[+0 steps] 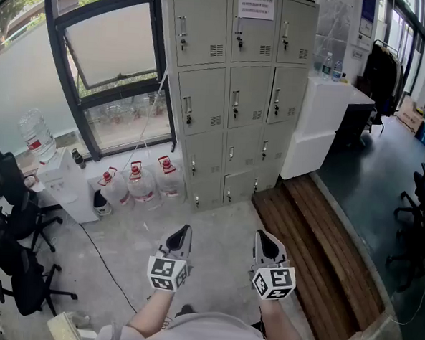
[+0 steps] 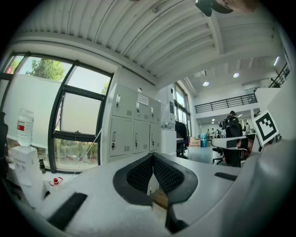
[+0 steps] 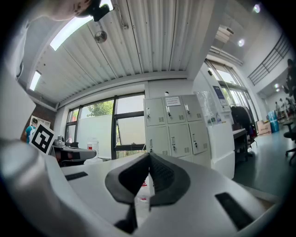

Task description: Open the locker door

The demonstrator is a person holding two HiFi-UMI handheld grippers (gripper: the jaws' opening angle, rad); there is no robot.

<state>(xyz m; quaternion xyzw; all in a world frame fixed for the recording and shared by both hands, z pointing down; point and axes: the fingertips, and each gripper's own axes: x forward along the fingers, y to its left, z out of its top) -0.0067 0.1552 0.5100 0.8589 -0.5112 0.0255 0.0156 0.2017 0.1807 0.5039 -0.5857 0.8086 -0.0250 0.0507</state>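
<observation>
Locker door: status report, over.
Left gripper shut, empty; right gripper shut, empty. Lockers ahead, not yet reached, all doors closed. Water jugs on floor left of lockers, off the direct line.

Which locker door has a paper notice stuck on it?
The top-row middle door. It alone carries a white paper sheet near its top edge; the rest are plain grey.

l gripper [image 1: 185, 230] & r gripper [image 1: 261, 235] side by side, jaws shut, empty, forearms [image 1: 151, 318] prob bare
</observation>
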